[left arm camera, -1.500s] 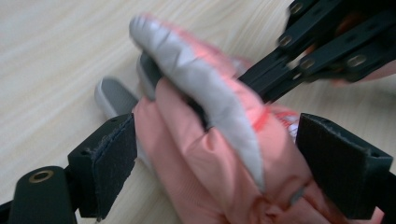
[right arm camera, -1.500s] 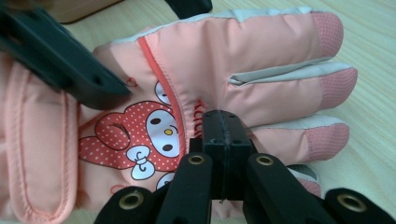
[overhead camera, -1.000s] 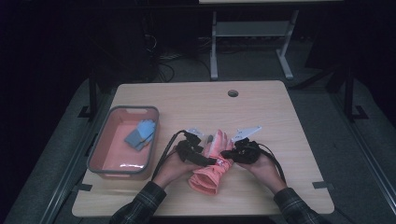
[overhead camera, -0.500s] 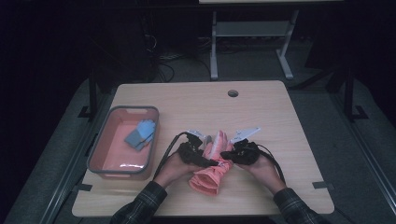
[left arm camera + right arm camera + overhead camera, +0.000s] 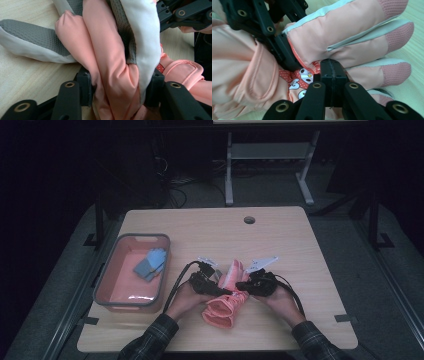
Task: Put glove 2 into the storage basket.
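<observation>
1. So here's me at the wooden surface (image 5: 300, 250), a claw in each hand, both on the pink glove (image 5: 225, 302), which lies near the front edge, right between my hands.
2. My left claw (image 5: 220, 291) has just been closing, and the glove is between its jaws. In the left gripper view the pads press into the bunched pink and white fabric (image 5: 112, 62) from both sides, so I'd call that a grip on the glove.
3. My right claw (image 5: 241, 285) comes at it from the other side. In the right gripper view its jaws look pressed flat together against the glove (image 5: 352, 37), just by the little cartoon patch (image 5: 302, 80). Can't tell whether any fabric is pinched in there.
4. The glove's fingers point away from me, the cuff towards me.
5. Off to my left there's a grey-rimmed pink tray (image 5: 116, 270) near the surface's left edge, well apart from the glove, with something folded and blue (image 5: 150, 265) lying in it.
</observation>
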Available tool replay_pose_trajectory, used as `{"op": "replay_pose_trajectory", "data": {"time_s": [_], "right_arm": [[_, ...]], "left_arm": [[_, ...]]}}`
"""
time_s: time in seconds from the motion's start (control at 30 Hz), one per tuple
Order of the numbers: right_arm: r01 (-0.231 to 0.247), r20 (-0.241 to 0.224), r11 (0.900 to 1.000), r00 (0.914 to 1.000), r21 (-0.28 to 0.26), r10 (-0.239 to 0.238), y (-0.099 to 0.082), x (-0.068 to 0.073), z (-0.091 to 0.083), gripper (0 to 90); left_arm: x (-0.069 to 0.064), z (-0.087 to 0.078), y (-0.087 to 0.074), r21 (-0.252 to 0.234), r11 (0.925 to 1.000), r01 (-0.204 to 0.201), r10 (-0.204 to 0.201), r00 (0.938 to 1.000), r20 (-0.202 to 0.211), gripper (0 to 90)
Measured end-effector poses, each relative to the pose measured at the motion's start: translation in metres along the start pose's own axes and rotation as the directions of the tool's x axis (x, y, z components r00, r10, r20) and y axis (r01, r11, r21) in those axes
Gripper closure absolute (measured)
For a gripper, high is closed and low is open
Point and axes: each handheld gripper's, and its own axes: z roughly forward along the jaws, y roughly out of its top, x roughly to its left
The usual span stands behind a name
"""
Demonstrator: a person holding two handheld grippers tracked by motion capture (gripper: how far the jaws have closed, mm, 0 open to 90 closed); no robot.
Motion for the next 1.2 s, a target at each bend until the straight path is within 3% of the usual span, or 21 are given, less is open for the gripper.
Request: {"op": "replay_pose_trajectory", "data": {"time_s": [0.07, 0.13, 0.3, 0.4, 0.47, 0.57, 0.67, 0.77, 0.9, 1.2], "right_arm": [[-0.008, -0.007, 0.9999, 0.9999, -0.014, 0.008, 0.000, -0.001, -0.004, 83.3], [-0.030, -0.020, 0.9985, 0.9994, -0.047, 0.029, -0.002, -0.003, -0.013, 69.5], [-0.077, 0.068, 0.9919, 0.9941, -0.102, 0.084, -0.016, -0.012, -0.040, 45.7], [-0.118, 0.152, 0.9892, 0.9798, -0.087, 0.130, -0.034, -0.026, -0.052, 37.9], [-0.141, 0.212, 0.9866, 0.9649, -0.081, 0.156, -0.046, -0.035, -0.057, 31.0], [-0.196, 0.267, 0.9775, 0.9405, -0.077, 0.210, -0.060, -0.048, -0.060, 25.9], [-0.223, 0.310, 0.9718, 0.9212, -0.075, 0.236, -0.067, -0.056, -0.060, 23.6], [-0.223, 0.360, 0.9726, 0.9040, -0.065, 0.231, -0.070, -0.060, -0.054, 22.0], [-0.216, 0.394, 0.9747, 0.8920, -0.057, 0.221, -0.072, -0.063, -0.047, 20.8], [-0.210, 0.396, 0.9729, 0.8887, -0.096, 0.231, -0.078, -0.066, -0.044, 13.2]], "left_arm": [[-0.001, -0.001, 0.000, -0.001, 1.0000, -0.005, 0.005, 1.0000, -0.005, 54.6], [-0.003, -0.002, 0.001, -0.001, 0.9999, -0.016, 0.016, 0.9998, -0.011, 55.7], [-0.009, -0.004, 0.003, -0.009, 0.9994, -0.033, 0.033, 0.9992, -0.022, 58.0], [-0.014, -0.007, 0.006, -0.010, 0.9985, -0.054, 0.054, 0.9981, -0.028, 59.0], [-0.018, -0.009, 0.007, -0.016, 0.9978, -0.065, 0.065, 0.9976, -0.027, 59.2], [-0.023, -0.013, 0.010, -0.016, 0.9958, -0.090, 0.090, 0.9954, -0.032, 59.2], [-0.025, -0.016, 0.011, -0.024, 0.9951, -0.096, 0.095, 0.9949, -0.034, 59.1], [-0.024, -0.019, 0.012, -0.027, 0.9948, -0.098, 0.097, 0.9947, -0.035, 59.1], [-0.027, -0.027, 0.014, -0.048, 0.9936, -0.102, 0.100, 0.9940, -0.044, 59.1], [-0.030, -0.040, 0.018, -0.043, 0.9912, -0.125, 0.121, 0.9896, -0.078, 59.0]]}}
